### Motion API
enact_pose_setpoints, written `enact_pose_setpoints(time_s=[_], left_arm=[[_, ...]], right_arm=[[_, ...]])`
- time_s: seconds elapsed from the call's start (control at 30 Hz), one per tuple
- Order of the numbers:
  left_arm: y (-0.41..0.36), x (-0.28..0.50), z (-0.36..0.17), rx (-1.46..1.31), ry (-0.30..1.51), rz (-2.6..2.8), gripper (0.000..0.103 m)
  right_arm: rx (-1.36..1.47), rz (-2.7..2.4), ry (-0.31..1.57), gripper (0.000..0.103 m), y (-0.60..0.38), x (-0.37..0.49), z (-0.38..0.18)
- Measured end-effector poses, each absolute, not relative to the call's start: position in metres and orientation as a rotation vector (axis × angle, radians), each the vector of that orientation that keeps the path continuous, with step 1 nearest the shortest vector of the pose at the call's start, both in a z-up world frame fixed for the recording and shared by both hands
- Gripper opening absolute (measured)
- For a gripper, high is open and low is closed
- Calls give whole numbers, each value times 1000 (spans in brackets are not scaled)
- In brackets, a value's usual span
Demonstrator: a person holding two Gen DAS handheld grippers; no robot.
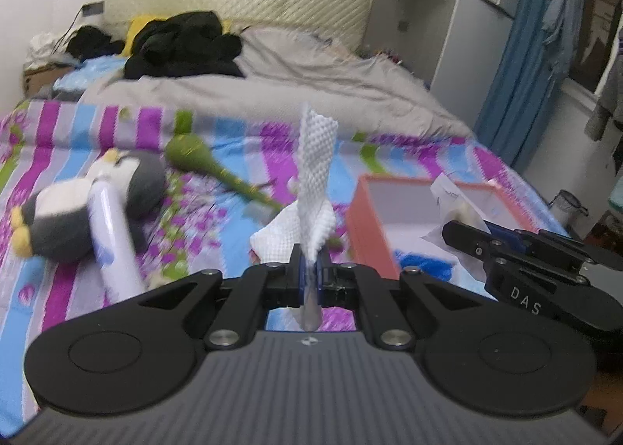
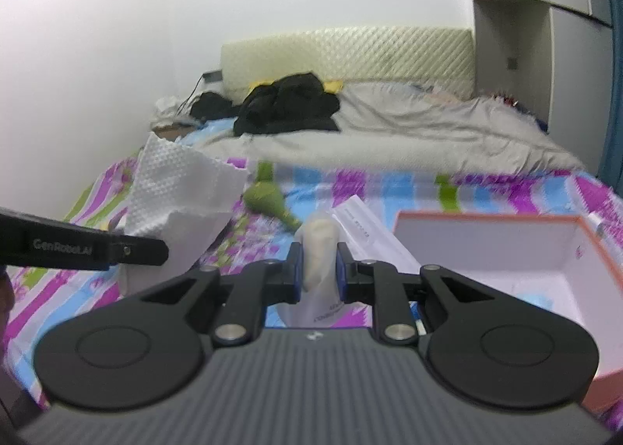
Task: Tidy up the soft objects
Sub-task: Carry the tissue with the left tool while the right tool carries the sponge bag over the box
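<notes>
A bedroom: a bed [image 1: 58, 157] spread with a striped purple, blue and green sheet, a grey duvet and dark clothes heaped toward its padded headboard, wardrobes and a blue curtain off to the right.

The left tool [image 1: 310, 273] has its jaws pressed together on a white embossed paper towel [image 1: 315, 157], which stands up from the pads as a tall strip, its long axis roughly upright, with a looser fold spilling out beside the jaws. The right tool [image 2: 316, 269] pinches a cream soft item in a clear plastic bag [image 2: 317, 250] with a printed paper label; its jaws stand a little apart around that bulk.

The open box [image 2: 486, 217], orange-rimmed with a white inside, sits on the bed to the right of both tools. In the left wrist view the right tool is already beside its near wall, so the bagged item looks the closer to being dropped in; the towel must travel rightward past it.

A plush penguin [image 1: 74, 207], a white bottle [image 1: 109, 234] lying across it, and a green gourd-shaped toy [image 1: 194, 153] lie on the sheet to the left, well apart from the box.
</notes>
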State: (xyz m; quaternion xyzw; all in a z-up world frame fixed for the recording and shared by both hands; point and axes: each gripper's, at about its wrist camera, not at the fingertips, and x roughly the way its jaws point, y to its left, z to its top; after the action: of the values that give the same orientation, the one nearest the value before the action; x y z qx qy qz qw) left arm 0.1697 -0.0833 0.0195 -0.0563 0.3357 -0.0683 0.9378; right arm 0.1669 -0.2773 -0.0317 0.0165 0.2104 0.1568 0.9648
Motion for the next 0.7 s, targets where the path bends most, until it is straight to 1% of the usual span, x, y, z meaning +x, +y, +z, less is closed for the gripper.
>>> enact_pose_setpoints(time_s=[0.2,0.4,0.53,0.7], left_arm=[[-119,190,49,-111,654,-195,7],[-162,221,59,-95,674,-253,7],[-196,248,56,-76,706,-302,7],[-236,280,35,-46,788,-350,7]], right_arm=[[45,278,394,21,-310,181,-6],[44,234,405,21,-340,203,0],[51,189,449,21,-363,222,-7],[64,121,549,21,-393,246,-28]])
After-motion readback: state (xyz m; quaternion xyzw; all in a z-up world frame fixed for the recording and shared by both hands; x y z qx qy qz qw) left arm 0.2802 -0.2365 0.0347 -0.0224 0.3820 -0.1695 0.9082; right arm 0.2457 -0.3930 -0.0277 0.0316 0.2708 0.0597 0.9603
